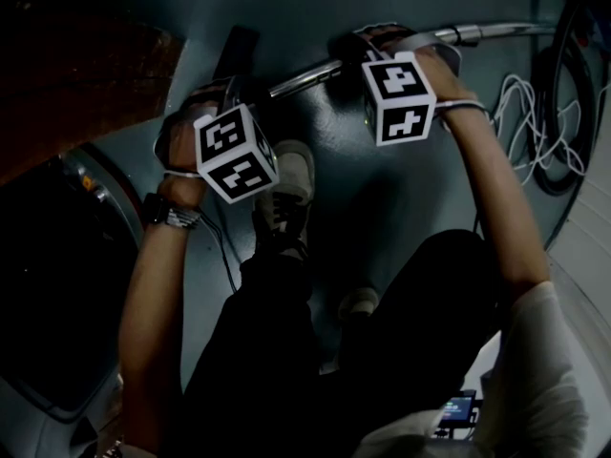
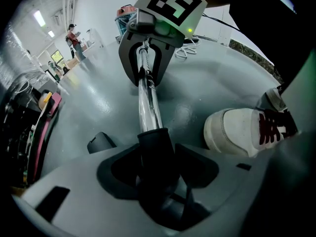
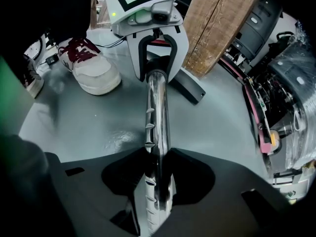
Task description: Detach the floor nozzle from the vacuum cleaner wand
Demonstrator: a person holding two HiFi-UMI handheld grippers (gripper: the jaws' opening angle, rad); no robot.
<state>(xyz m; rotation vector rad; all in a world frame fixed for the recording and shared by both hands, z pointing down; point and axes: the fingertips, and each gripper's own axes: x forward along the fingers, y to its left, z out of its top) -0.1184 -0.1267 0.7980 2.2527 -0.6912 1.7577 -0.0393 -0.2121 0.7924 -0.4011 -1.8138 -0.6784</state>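
The left gripper (image 2: 157, 181) is clenched on the black collar (image 2: 154, 144) at the left end of the wand (image 3: 157, 107). The right gripper (image 3: 158, 181) grasps the wand further right. The nozzle (image 1: 234, 51) lies on the floor (image 1: 315, 8) just beyond the left gripper.

both forearms reach steeply down, side by side. left tongs (image 2: 157, 154) pinch the black collar (image 2: 153, 139) at the end of the wand (image 2: 148, 102); right tongs (image 3: 158, 157) clamp the wand's chrome tube farther along.

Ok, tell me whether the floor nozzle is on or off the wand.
On, it seems: the black neck of the nozzle sleeves the end of the chrome wand, no gap between.
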